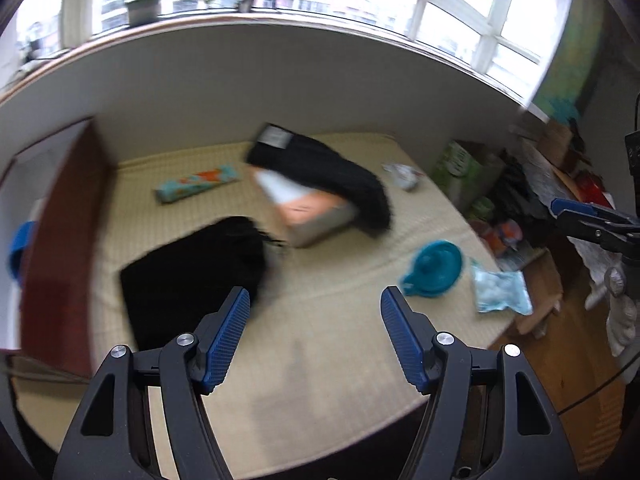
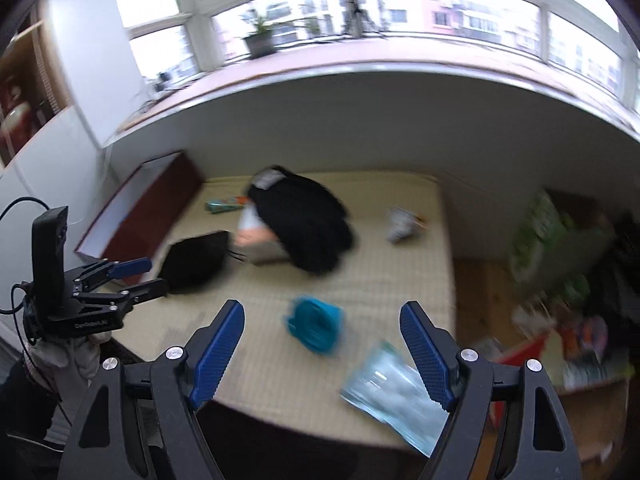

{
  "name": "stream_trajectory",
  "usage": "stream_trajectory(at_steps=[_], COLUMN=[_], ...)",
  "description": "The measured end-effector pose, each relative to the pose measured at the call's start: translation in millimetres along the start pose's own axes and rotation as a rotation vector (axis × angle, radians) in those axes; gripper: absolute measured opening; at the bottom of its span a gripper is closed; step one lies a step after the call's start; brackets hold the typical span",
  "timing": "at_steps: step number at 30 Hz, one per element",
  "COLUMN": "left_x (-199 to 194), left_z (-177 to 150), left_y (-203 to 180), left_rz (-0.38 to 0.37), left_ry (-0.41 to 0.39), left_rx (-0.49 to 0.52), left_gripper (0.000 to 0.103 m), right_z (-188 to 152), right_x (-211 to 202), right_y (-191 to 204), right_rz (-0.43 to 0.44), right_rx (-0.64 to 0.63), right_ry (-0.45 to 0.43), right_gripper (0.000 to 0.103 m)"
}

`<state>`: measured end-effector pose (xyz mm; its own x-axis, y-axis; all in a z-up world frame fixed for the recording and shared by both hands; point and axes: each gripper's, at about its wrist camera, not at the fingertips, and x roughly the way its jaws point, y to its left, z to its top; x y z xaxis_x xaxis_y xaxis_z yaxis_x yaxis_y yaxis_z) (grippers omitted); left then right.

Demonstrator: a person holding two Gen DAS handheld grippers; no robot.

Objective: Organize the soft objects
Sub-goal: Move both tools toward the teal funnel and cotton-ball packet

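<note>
Both your tools are empty with their jaws spread wide, so by the look of it the sorting has barely begun. Your left gripper (image 1: 315, 334) hovers over bare mattress (image 1: 320, 380); a flat black cloth (image 1: 192, 272) lies just beyond its left finger. Your right gripper (image 2: 322, 354) hangs over the near edge, with the pale blue packet (image 2: 394, 396) just beside its right finger and the teal piece (image 2: 314, 326) between and just past the tips. Farther off, a second black garment (image 2: 304, 228) is draped over a box (image 1: 316, 216), with a patterned roll (image 1: 198, 184) and a small crumpled bundle (image 2: 402, 224) still scattered near the wall.
</note>
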<state>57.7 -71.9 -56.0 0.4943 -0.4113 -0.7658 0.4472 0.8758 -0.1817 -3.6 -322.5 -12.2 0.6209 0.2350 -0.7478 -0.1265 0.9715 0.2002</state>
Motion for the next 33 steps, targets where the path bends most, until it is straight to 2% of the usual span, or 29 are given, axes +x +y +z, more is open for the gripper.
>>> stream_trajectory(at_steps=[5,8,10,16,19,23,29,33], left_x=[25,36,43,65,77,85,87,91], left_z=[2,6,8,13,17,19,18,19], left_y=[-33,-51,-58,-78,-82,-85,-87,-89], left_rz=[-0.037,-0.038,-0.037,-0.025,-0.01,0.02,0.028,0.034], left_ry=[0.039,0.049,0.055,0.088,0.105,0.125,0.133,0.133], left_rx=[0.076,0.128,0.161,0.236,0.25,0.271,0.292,0.304], left_gripper=[0.068,0.068,0.068,0.068,0.068,0.068,0.068,0.068], right_z=[-31,-47,-55,-69,-72,-72,-75,-78], right_x=[1,9,15,44,54,68,86,100], right_y=[-43,-56,-58,-40,-39,-40,-39,-34], right_rz=[-0.043,-0.054,-0.052,-0.08,-0.049,-0.048,-0.027,-0.068], right_rx=[0.062,0.045,0.004,-0.238,-0.283,-0.36,-0.46,-0.532], right_ry=[0.043,0.071,0.092,0.171,0.204,0.246,0.317,0.352], right_gripper=[0.077,0.077,0.077,0.077,0.077,0.077,0.077,0.079])
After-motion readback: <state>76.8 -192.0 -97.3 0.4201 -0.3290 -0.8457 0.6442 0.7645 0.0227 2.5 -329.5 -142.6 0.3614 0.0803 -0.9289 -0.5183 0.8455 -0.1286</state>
